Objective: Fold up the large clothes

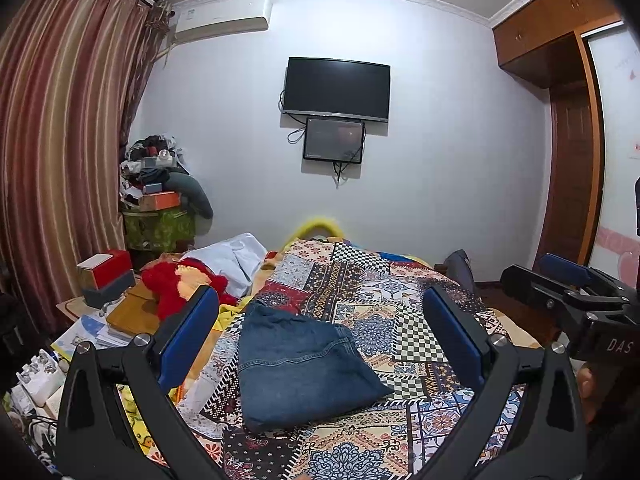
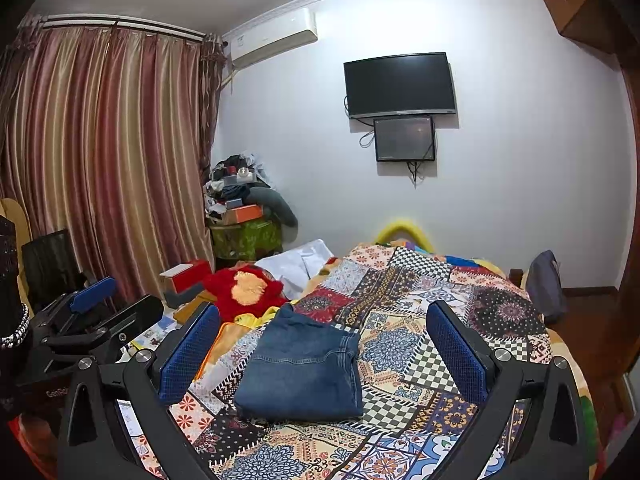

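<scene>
A pair of blue jeans (image 1: 300,364) lies folded into a compact stack on the patchwork bedspread (image 1: 400,320), near the bed's front. In the right wrist view the folded jeans (image 2: 304,372) rest the same way on the bedspread (image 2: 420,320). My left gripper (image 1: 320,336) hovers above the jeans, open, with nothing between its blue pads. My right gripper (image 2: 324,344) is also open and empty, raised over the jeans. Each gripper shows in the other's view: the right gripper (image 1: 560,284) at the right edge, the left gripper (image 2: 96,300) at the left.
A red plush toy (image 1: 180,284) and white cloth (image 1: 236,256) lie at the bed's left side. A cluttered bedside table (image 1: 100,320) with boxes and papers stands left. Curtains (image 1: 60,140), a piled corner stack (image 1: 160,200), wall screens (image 1: 336,88) and a wardrobe (image 1: 560,60) surround the bed.
</scene>
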The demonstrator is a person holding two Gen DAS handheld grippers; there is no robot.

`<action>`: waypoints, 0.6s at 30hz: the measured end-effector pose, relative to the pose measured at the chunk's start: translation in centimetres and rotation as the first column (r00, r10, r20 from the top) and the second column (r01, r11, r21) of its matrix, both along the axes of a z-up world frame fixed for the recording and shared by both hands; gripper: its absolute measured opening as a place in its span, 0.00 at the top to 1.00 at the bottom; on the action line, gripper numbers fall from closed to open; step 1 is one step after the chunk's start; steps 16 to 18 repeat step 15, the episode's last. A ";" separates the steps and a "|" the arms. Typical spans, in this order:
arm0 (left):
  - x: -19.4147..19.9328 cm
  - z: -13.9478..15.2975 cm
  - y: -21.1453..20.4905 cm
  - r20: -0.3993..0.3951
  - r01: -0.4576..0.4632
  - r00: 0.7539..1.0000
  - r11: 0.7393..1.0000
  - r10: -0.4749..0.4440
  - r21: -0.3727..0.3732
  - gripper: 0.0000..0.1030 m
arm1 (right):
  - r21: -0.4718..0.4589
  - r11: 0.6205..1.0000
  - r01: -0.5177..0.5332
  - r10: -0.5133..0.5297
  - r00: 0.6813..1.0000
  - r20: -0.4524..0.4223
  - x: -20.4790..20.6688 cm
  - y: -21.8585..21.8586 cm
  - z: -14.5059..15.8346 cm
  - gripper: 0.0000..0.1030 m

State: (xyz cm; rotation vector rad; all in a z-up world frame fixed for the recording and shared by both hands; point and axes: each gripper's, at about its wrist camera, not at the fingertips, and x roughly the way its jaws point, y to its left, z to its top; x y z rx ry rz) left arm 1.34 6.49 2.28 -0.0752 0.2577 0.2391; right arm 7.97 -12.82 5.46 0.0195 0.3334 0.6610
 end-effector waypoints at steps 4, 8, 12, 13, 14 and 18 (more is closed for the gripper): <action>0.1 0.0 -0.1 0.001 0.007 1.000 1.000 -0.007 0.002 0.00 | 0.003 1.000 0.003 -0.003 1.000 0.000 0.0 0.0 0.3 0.00; 0.2 0.0 0.0 -0.001 0.013 1.000 1.000 -0.013 -0.003 0.00 | 0.005 1.000 0.008 -0.008 1.000 -0.004 0.0 0.1 0.3 0.00; 0.3 -0.1 0.1 -0.011 0.030 0.999 1.000 -0.030 -0.010 0.00 | 0.005 1.000 0.012 -0.012 1.000 -0.008 0.0 0.3 0.4 0.00; 0.3 -0.1 0.1 -0.012 0.032 0.999 0.999 -0.032 -0.009 0.00 | 0.005 1.000 0.012 -0.012 1.000 -0.008 0.0 0.3 0.4 0.00; 0.4 -0.1 0.1 -0.012 0.033 0.999 0.999 -0.033 -0.008 0.00 | 0.005 1.000 0.013 -0.013 1.000 -0.009 0.0 0.3 0.4 0.00; 0.4 -0.1 0.0 -0.012 0.031 0.999 1.000 -0.031 -0.006 0.00 | 0.006 1.000 0.013 -0.013 1.000 -0.008 0.0 0.3 0.4 0.00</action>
